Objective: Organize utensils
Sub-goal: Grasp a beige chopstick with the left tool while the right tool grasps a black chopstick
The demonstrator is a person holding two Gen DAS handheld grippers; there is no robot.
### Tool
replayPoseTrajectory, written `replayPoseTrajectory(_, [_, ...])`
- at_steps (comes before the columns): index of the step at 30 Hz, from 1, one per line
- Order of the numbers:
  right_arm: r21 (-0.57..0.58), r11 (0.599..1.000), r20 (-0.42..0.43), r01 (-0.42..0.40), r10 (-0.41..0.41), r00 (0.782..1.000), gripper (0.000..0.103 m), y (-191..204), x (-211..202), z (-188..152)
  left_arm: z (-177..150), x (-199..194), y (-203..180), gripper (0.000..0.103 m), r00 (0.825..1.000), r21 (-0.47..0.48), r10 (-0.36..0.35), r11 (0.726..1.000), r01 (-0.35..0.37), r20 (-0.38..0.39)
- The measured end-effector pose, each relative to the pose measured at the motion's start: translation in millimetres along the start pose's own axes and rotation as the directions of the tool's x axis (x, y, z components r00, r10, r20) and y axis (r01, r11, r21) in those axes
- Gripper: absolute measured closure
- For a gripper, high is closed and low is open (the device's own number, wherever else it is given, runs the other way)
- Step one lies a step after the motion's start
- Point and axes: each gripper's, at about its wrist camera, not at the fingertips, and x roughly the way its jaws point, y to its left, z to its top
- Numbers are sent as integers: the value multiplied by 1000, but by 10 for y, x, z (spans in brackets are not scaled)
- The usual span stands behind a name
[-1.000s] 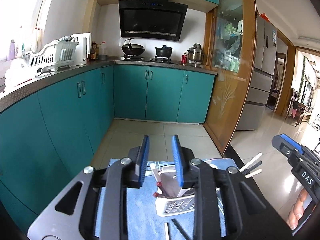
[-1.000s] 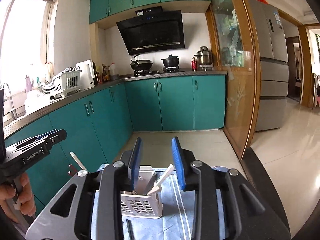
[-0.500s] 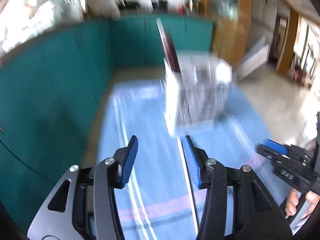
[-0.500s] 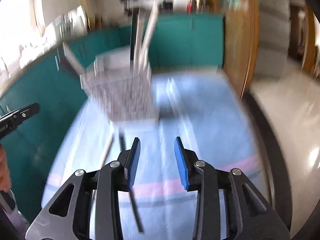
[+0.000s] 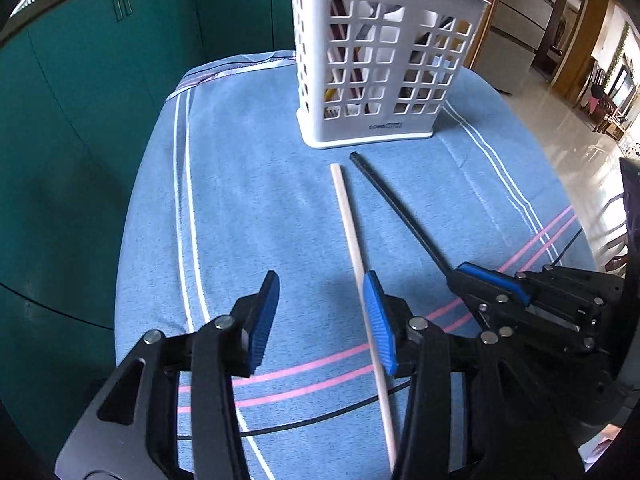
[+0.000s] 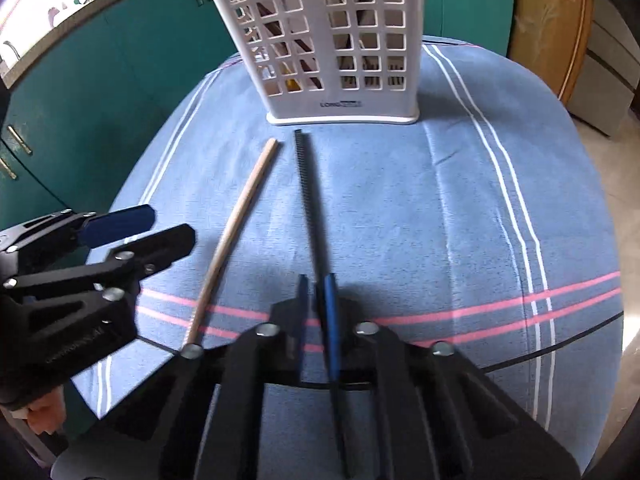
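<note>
A white slotted utensil holder (image 5: 380, 60) stands at the far side of the blue cloth and holds several utensils; it also shows in the right wrist view (image 6: 332, 40). A pale wooden chopstick (image 5: 352, 232) and a black chopstick (image 5: 400, 208) lie on the cloth in front of it. My left gripper (image 5: 324, 312) is open, low over the cloth, its right finger touching the wooden chopstick (image 6: 236, 216). My right gripper (image 6: 316, 300) is shut on the near part of the black chopstick (image 6: 308, 200).
The table is covered by a blue towel (image 5: 248, 200) with white and pink stripes. Teal kitchen cabinets (image 5: 80, 80) stand to the left beyond the table edge. A tiled floor (image 5: 580, 128) lies to the right.
Both grippers dropped from looking across the kitchen to low over the cloth. My right gripper closed on the black chopstick. My left gripper opened wider beside the wooden chopstick.
</note>
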Motion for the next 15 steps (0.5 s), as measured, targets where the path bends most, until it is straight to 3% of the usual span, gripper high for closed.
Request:
replayPoseTrajectory(11, [94, 995, -53, 33, -28, 998, 97, -386, -387, -403, 13, 159, -96, 58, 999, 15, -33, 999, 33, -26])
replayPoseTrajectory(15, [138, 989, -11, 42, -41, 999, 82, -518, -479, -432, 8, 231, -259, 59, 998, 47, -58, 997, 59, -38])
